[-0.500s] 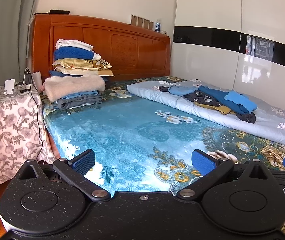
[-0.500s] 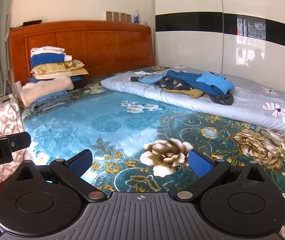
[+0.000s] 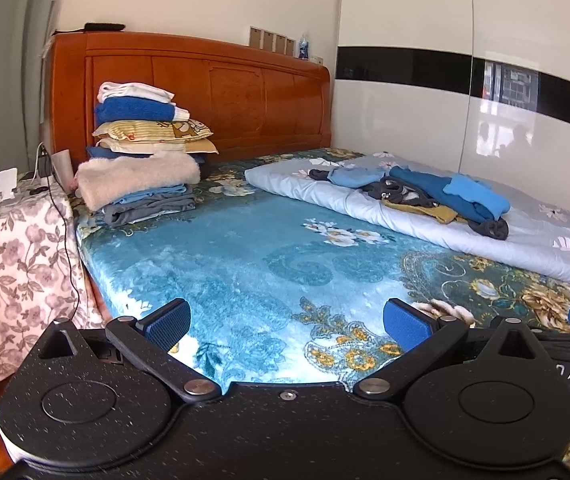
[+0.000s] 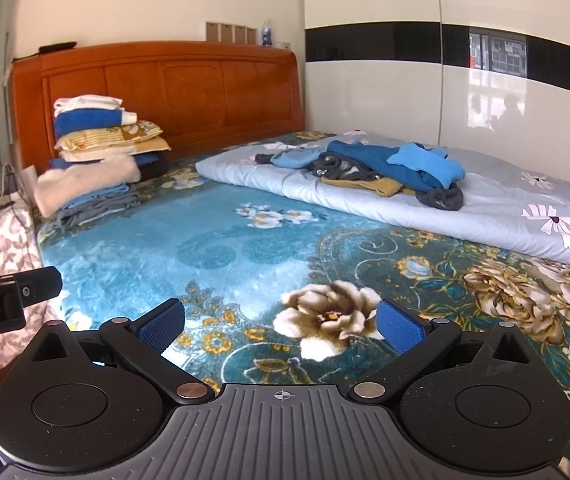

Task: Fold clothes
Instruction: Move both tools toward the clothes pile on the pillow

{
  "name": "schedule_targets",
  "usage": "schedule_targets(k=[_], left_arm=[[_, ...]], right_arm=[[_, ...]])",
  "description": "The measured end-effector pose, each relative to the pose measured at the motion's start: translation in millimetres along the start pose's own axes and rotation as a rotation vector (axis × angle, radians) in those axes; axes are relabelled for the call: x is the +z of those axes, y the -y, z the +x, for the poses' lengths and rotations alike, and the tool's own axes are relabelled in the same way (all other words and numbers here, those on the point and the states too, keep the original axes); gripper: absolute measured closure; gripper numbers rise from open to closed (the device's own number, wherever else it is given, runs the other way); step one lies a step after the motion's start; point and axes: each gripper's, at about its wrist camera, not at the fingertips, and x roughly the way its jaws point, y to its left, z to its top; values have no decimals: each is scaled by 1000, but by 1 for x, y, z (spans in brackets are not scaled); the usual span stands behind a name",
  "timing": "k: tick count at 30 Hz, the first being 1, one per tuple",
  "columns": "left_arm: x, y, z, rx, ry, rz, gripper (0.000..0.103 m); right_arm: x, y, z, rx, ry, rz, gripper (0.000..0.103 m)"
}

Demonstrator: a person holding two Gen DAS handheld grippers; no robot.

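Observation:
A loose heap of unfolded clothes (image 3: 429, 196), blue, grey and mustard, lies on a pale floral quilt (image 3: 533, 240) at the far right of the bed; it also shows in the right wrist view (image 4: 381, 172). My left gripper (image 3: 287, 322) is open and empty above the near edge of the blue floral bedspread (image 3: 245, 256). My right gripper (image 4: 281, 328) is open and empty above the same near edge, to the right of the left one. The heap is far from both.
A stack of folded towels, pillows and clothes (image 3: 141, 160) stands at the head by the wooden headboard (image 3: 225, 92). A cloth-covered bedside table (image 3: 9, 252) with a cable is at the left. A glossy white wardrobe (image 3: 485, 92) lines the right wall.

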Motion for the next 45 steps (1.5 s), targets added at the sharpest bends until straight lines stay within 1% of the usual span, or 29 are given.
schedule_targets(k=[5, 9, 12, 14, 17, 19, 24, 27, 29, 33, 39, 42, 45], left_arm=[[9, 4, 18, -31, -22, -6, 1], [19, 8, 32, -26, -28, 5, 1], [26, 8, 45, -31, -39, -5, 1], [31, 9, 55, -38, -46, -4, 1], [35, 12, 68, -18, -45, 16, 1], [39, 13, 79, -20, -53, 22, 1], [49, 12, 104, -12, -73, -14, 1], [55, 10, 118, -31, -73, -53, 1], [59, 11, 127, -42, -62, -50, 1], [66, 17, 146, -68, -70, -45, 1], [78, 28, 177, -77, -62, -16, 1], [82, 40, 192, -80, -58, 23, 1], [88, 46, 209, -105, -70, 22, 1]], right_arm=[[3, 3, 7, -9, 1, 0, 0], [14, 13, 23, -5, -12, 16, 0], [20, 16, 32, -2, -15, 22, 0], [28, 21, 46, 1, -24, 25, 0], [33, 26, 56, -3, -32, 33, 0], [35, 30, 63, -6, -39, 41, 0], [47, 38, 84, -14, -47, 54, 0], [50, 45, 92, -23, -45, 58, 0], [53, 49, 99, -26, -46, 63, 0], [64, 57, 118, -33, -53, 65, 0], [74, 73, 134, -39, -12, 61, 0], [78, 80, 141, -88, 25, 51, 0], [81, 86, 148, -139, 63, 40, 0]])
